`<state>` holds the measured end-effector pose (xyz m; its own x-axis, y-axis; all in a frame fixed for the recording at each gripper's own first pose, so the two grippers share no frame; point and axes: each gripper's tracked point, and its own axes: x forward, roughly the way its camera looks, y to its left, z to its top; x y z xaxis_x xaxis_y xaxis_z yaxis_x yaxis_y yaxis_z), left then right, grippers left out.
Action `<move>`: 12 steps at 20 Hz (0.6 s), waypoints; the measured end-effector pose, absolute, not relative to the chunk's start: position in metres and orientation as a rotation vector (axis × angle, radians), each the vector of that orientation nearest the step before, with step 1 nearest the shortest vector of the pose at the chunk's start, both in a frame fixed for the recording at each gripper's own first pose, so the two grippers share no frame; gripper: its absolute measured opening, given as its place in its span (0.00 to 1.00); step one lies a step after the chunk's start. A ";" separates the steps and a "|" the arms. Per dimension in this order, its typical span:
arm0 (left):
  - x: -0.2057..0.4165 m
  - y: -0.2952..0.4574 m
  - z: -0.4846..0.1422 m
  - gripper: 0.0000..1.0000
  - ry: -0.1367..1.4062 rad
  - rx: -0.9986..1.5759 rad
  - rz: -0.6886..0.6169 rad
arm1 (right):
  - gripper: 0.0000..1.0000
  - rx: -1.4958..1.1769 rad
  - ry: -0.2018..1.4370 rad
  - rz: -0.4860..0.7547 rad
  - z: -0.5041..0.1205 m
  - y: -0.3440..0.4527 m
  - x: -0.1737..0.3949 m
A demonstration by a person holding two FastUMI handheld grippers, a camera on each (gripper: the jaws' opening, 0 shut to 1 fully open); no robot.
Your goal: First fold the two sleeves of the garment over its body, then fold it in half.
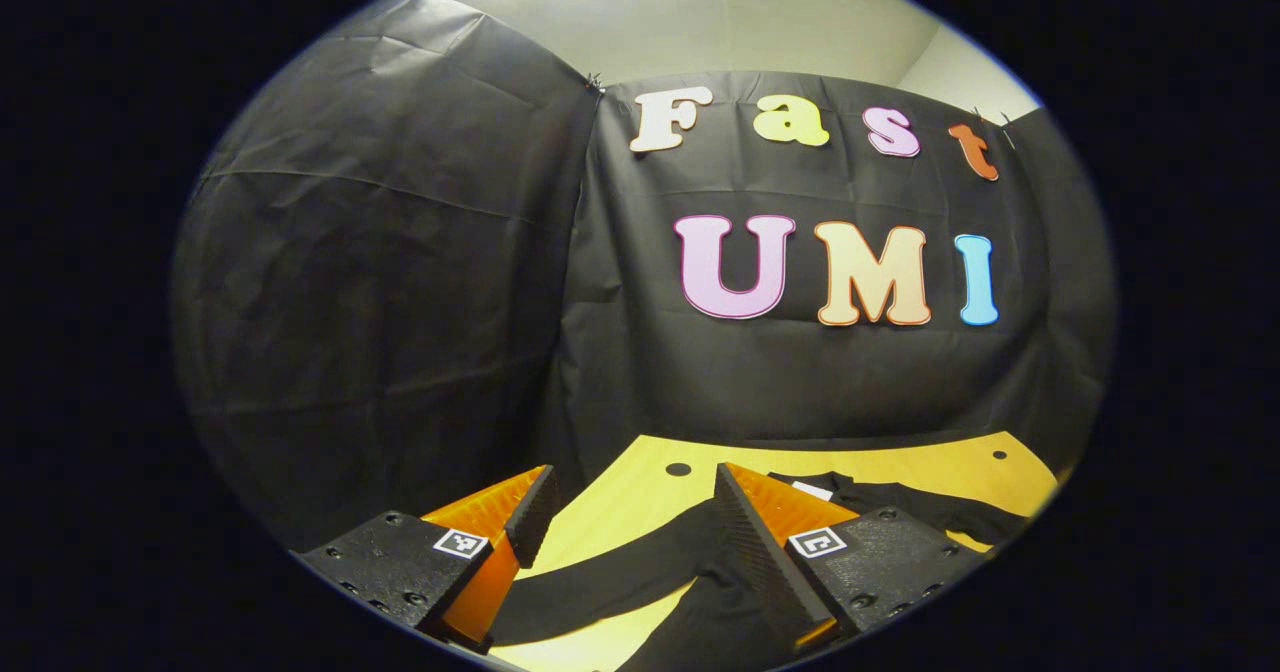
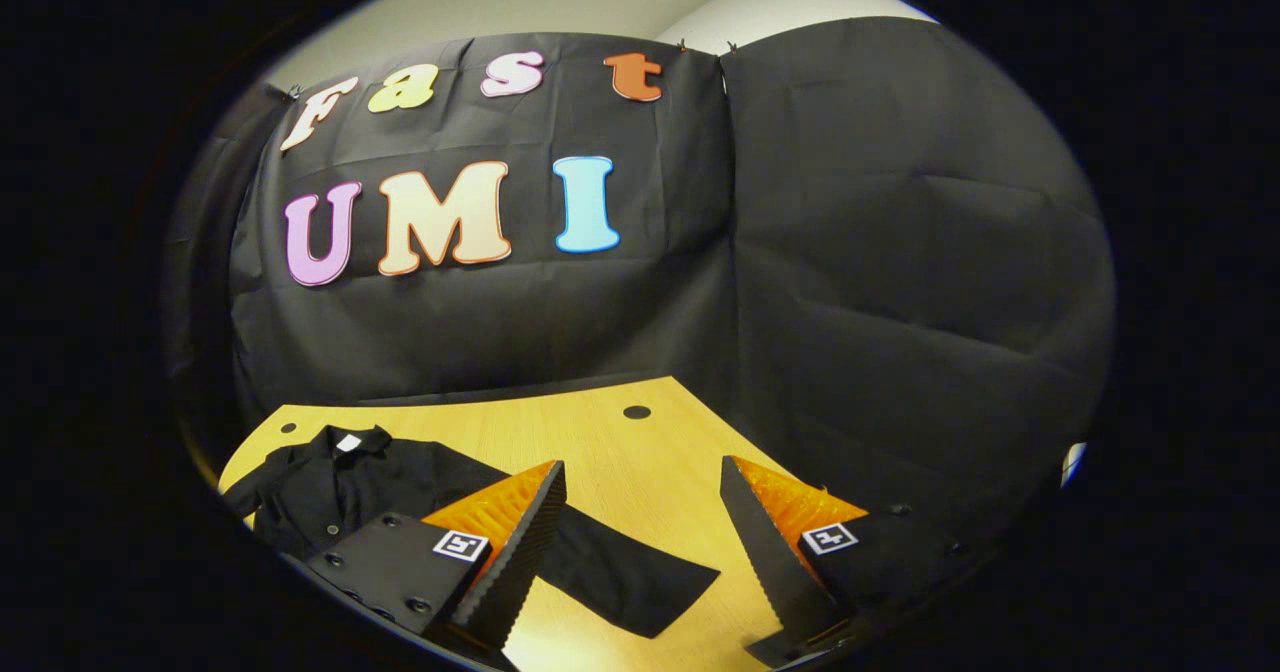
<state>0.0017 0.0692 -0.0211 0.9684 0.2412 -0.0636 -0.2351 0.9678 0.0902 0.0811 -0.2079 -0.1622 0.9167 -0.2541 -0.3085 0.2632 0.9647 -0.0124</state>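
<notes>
Left claw [image 1: 630, 522] hangs above the wooden worktop [image 1: 640, 487] with its 2 fingers spread wide and nothing between them. Below it in the left gripper view lies the black garment [image 1: 900, 507], flat on the worktop; one sleeve [image 1: 610, 587] runs across under the gap between the fingers, and the collar with a small white tag sits just past the finger on the view's right side.

Right claw [image 2: 640, 532] is likewise spread, holding nothing, raised over the bare wood. In the right gripper view the garment [image 2: 330, 492] lies toward the left of the worktop [image 2: 650, 452], collar with white tag at its far end and buttons down the front. Its other sleeve [image 2: 625, 577] stretches out flat toward the claw, passing behind the view's left-hand finger and ending in the gap, apart from both fingers. Black cloth [image 2: 900, 252] walls the booth behind.
</notes>
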 end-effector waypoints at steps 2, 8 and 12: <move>-0.002 0.069 -0.019 0.92 0.071 0.092 0.250 | 0.94 0.034 0.351 -0.263 -0.182 -0.214 0.088; -0.021 0.066 -0.024 0.92 0.082 0.116 0.283 | 0.94 0.030 0.461 -0.242 -0.239 -0.225 0.100; -0.027 0.068 -0.028 0.92 0.097 0.143 0.306 | 0.98 0.043 0.551 -0.230 -0.280 -0.229 0.105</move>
<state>-0.0269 0.0678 -0.0280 0.9489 0.3069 -0.0728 -0.2932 0.9434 0.1551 0.1048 -0.2286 -0.2801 0.8273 -0.2046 -0.5231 0.2276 0.9735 -0.0208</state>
